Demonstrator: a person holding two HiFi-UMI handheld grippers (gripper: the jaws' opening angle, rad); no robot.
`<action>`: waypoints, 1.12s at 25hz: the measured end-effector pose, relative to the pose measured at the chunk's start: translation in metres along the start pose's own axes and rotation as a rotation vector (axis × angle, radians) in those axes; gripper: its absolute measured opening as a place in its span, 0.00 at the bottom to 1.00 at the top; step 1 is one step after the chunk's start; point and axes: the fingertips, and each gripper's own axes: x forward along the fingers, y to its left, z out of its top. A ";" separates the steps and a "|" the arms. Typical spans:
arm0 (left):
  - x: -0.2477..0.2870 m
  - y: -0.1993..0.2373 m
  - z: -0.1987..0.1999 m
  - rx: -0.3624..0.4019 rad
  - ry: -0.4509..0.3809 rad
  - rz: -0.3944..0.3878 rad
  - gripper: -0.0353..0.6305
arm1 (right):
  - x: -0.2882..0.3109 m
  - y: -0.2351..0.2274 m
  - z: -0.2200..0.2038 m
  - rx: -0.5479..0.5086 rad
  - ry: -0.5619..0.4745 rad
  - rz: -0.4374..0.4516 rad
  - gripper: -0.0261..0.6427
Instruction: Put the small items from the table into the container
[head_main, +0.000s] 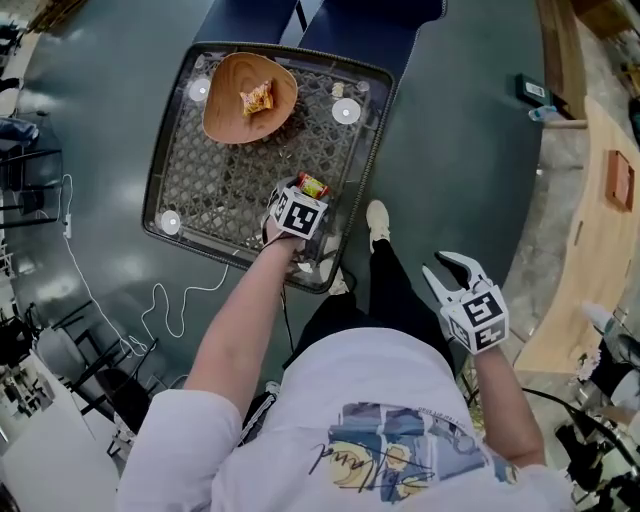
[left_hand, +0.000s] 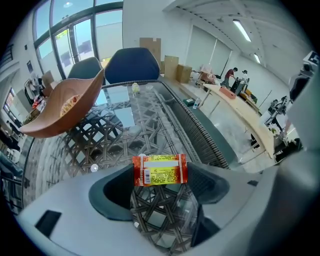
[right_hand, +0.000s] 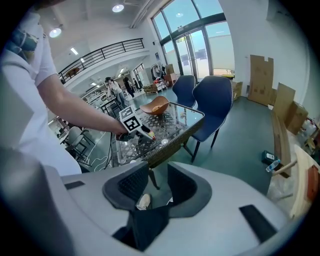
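Wooden bowl (head_main: 225, 118), smooth, shallow, with an uneven wavy rim, sits at the far side of the table (head_main: 200, 190). It holds one orange-yellow snack piece (head_main: 257, 98).

Table is square with rounded corners: a clear glass top over dark woven wicker lattice, a thick woven rim, and round white discs (head_main: 345, 111) under the glass near the corners. A thin white cable (head_main: 170, 300) loops on the dark floor to its left. Blue padded chairs (head_main: 340, 20) stand at the far edge.

Left gripper (head_main: 308, 196) is over the near right corner of the table, pointing steeply down. Its jaws are spread wide, grey plastic with dark ribbed pads. The marker cube (head_main: 298, 215) sits on top.

Snack packet (left_hand: 160, 170) lies flat on the glass right between the left jaw tips. It is a small glossy rectangular foil wrapper, red ends, yellow middle, with a barcode and a white strip. It spans about the full gap. The pads do not visibly squeeze it, and it is not lifted. Packet and bowl are well apart, on opposite sides of the table.

Right gripper (head_main: 443, 270) is off the table to the right, over the floor beside the person's leg. Its jaws are apart with nothing held. Only a light shoe (right_hand: 143, 201) and dark trouser fabric show through the gap.
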 end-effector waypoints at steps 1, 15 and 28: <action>0.000 0.000 0.000 0.006 -0.001 0.002 0.54 | 0.001 -0.001 0.000 0.002 0.002 0.001 0.22; -0.031 0.001 0.000 -0.024 -0.079 0.036 0.25 | 0.008 0.017 0.007 -0.032 -0.005 0.033 0.22; -0.095 0.003 -0.005 -0.068 -0.195 0.040 0.12 | 0.015 0.052 0.021 -0.111 -0.038 0.065 0.22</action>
